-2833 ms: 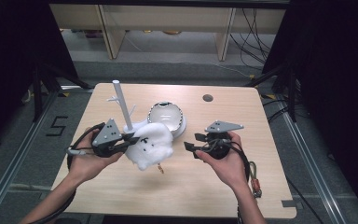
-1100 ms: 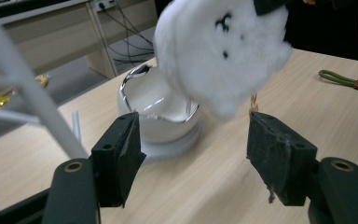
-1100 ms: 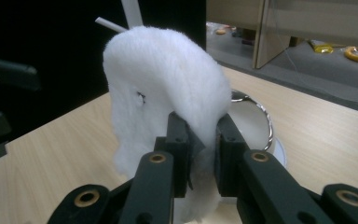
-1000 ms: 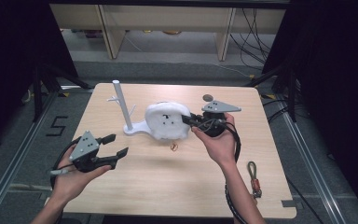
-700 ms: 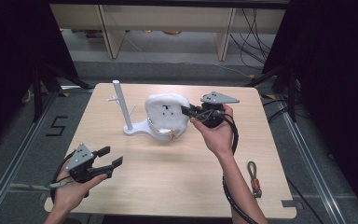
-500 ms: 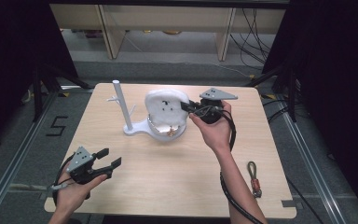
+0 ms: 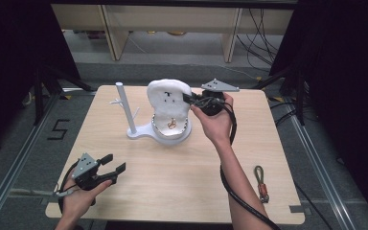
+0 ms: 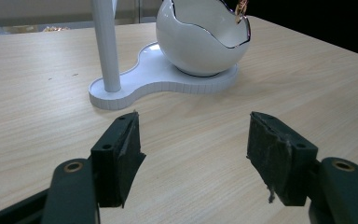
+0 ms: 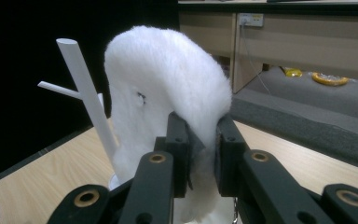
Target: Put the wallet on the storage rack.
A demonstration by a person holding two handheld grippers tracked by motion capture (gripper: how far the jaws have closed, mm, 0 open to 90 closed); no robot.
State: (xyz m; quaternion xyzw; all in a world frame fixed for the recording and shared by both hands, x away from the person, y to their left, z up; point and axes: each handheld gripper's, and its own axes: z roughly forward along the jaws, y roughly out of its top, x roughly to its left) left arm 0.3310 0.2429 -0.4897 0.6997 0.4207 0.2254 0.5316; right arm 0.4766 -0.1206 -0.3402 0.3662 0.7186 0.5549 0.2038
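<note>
A white stand with a branched pole (image 7: 124, 108) and an egg-shaped bowl (image 7: 184, 127) sits on the table's far middle. A gold trinket (image 7: 171, 125) lies inside the bowl. My right gripper (image 7: 188, 99) is shut on a white fluffy cloth (image 7: 167, 93), which hangs upright over the bowl's back; in the right gripper view the cloth (image 9: 163, 74) is pinched between the jaws of the right gripper (image 9: 201, 135), beside the pole (image 9: 86, 98). My left gripper (image 7: 114, 163) is open and holds nothing near the front left corner. In its own view the left gripper (image 8: 193, 144) faces the bowl (image 8: 200, 42) and pole (image 8: 106, 46).
A green strap with a brown clasp (image 7: 260, 179) lies on the table at the right front. The wooden table (image 7: 182, 187) has bare room in its middle and front. Shelving (image 7: 172, 24) stands behind the far edge.
The right gripper has lifted the fluffy cloth up and back off the bowl, uncovering the gold trinket. The left gripper has sunk toward the front left corner, open.
</note>
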